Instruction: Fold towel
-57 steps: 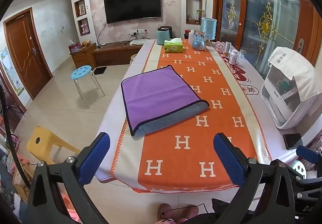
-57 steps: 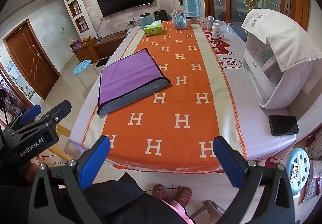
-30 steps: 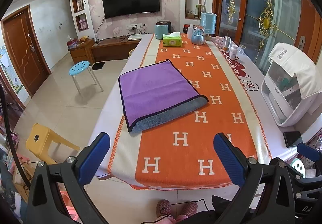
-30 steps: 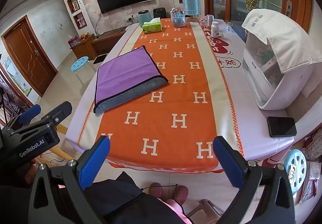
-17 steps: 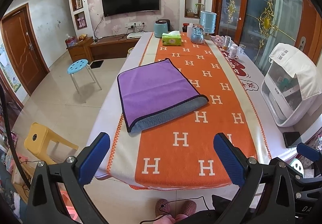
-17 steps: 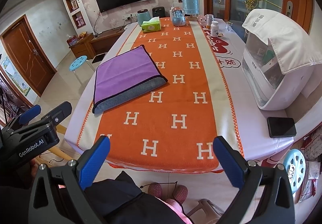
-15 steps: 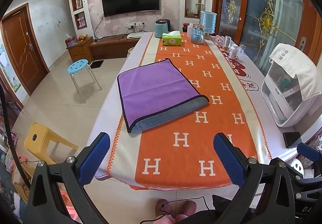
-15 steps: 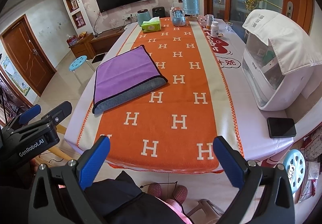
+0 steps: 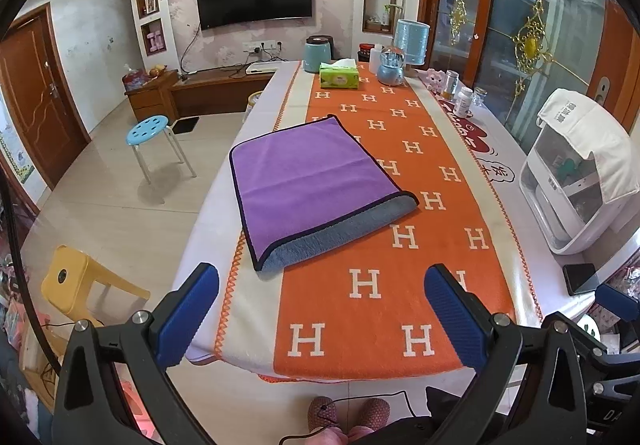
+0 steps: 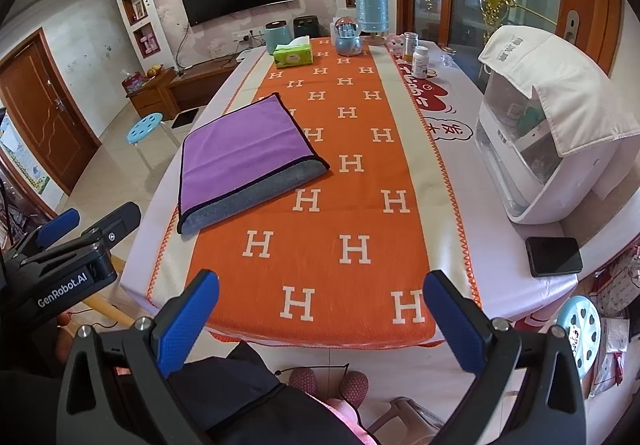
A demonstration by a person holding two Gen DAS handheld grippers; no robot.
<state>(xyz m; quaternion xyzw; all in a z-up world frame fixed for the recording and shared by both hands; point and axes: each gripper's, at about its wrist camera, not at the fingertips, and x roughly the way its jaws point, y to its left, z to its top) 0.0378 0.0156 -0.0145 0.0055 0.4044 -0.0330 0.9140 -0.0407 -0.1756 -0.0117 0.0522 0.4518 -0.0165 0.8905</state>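
Left wrist view: left gripper (image 9: 322, 305) fingers spread wide, holding nothing, hovering off the near counter (image 9: 224, 181) edge; purple towel (image 9: 310, 181) folded flat on the orange runner (image 9: 400, 245).

Right wrist view: right gripper (image 10: 320, 309) likewise wide open and empty; towel (image 10: 244, 157) lying left of centre, phone (image 10: 554, 255) at the right edge.

I see bright, even daylight from the glass doors (image 9: 520, 25) on my right — sharp focus, fisheye edges bowed and black-vignetted.

tissue box (image 9: 338, 75) far end | phone (image 10: 553, 256) near-right corner | white appliance (image 10: 548, 133) right edge
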